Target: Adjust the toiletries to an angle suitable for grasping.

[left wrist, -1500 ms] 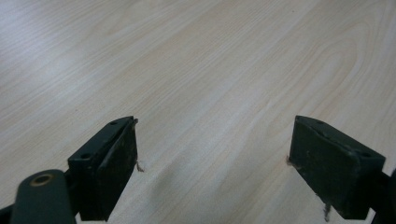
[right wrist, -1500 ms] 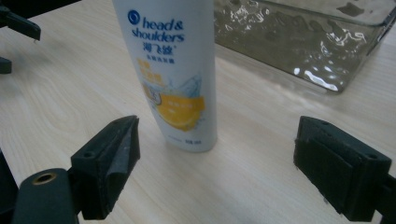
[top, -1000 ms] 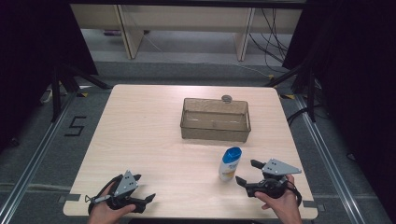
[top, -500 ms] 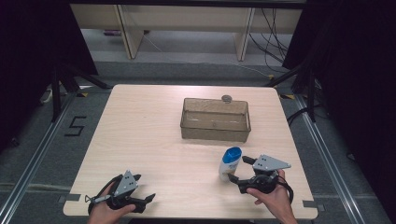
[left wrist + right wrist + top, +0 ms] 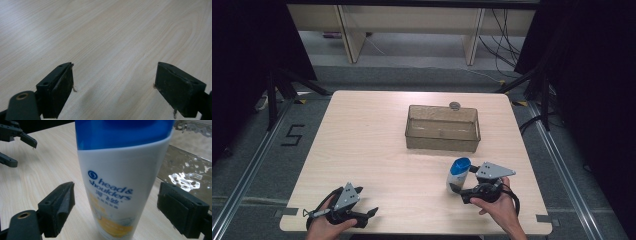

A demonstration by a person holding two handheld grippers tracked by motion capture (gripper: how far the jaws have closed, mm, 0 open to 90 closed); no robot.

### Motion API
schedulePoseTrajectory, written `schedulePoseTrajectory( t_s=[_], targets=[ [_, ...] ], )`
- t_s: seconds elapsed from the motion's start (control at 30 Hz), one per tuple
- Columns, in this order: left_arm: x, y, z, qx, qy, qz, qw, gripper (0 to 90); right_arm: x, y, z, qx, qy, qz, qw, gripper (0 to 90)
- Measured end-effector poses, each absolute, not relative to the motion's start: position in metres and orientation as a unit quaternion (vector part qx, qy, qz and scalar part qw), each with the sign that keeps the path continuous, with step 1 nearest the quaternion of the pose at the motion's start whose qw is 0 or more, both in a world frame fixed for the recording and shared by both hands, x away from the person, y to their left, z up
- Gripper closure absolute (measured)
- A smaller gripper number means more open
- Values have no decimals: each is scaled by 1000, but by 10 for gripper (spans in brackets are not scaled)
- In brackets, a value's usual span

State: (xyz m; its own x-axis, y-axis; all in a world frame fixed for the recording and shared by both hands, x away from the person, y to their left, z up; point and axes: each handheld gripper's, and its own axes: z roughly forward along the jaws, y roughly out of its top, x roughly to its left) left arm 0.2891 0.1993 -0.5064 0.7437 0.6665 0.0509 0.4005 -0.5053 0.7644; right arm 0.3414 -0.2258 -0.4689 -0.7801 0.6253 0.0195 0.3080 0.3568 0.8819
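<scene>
A white shampoo bottle (image 5: 457, 176) with a blue cap stands upright on the wooden table (image 5: 377, 145), front right. In the right gripper view the bottle (image 5: 120, 187) stands between the two spread jaws, with a gap on each side. My right gripper (image 5: 462, 191) is open around the bottle's base. My left gripper (image 5: 368, 216) rests at the table's front left edge, open, with bare wood between its jaws (image 5: 113, 82). It also appears far off in the right gripper view as the left gripper (image 5: 15, 142).
A clear rectangular plastic bin (image 5: 442, 128) stands behind the bottle, toward the table's back right, and its wall (image 5: 190, 167) shows right of the bottle. A small round grey object (image 5: 455, 105) lies just beyond the bin.
My right gripper has moved left toward the bottle until its jaws stand on either side of it. The left gripper has stayed where it was.
</scene>
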Motion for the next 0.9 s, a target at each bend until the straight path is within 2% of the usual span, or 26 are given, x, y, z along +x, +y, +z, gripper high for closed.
schedulePoseTrajectory(
  t_s=[0.27, 0.53, 0.7, 0.9],
  targets=[
    [289, 199, -507, 849, 314, 174, 387, 150, 346, -221, -471, 288, 806, 493, 155, 163],
    [289, 199, -507, 851, 313, 171, 386, 150, 348, -219, -473, 287, 806, 496, 149, 205],
    [289, 199, -507, 848, 316, 176, 387, 150, 350, -219, -473, 279, 806, 497, 157, 248],
    [288, 199, -507, 848, 317, 176, 388, 150, 347, -218, -473, 287, 806, 499, 138, 336]
  ],
)
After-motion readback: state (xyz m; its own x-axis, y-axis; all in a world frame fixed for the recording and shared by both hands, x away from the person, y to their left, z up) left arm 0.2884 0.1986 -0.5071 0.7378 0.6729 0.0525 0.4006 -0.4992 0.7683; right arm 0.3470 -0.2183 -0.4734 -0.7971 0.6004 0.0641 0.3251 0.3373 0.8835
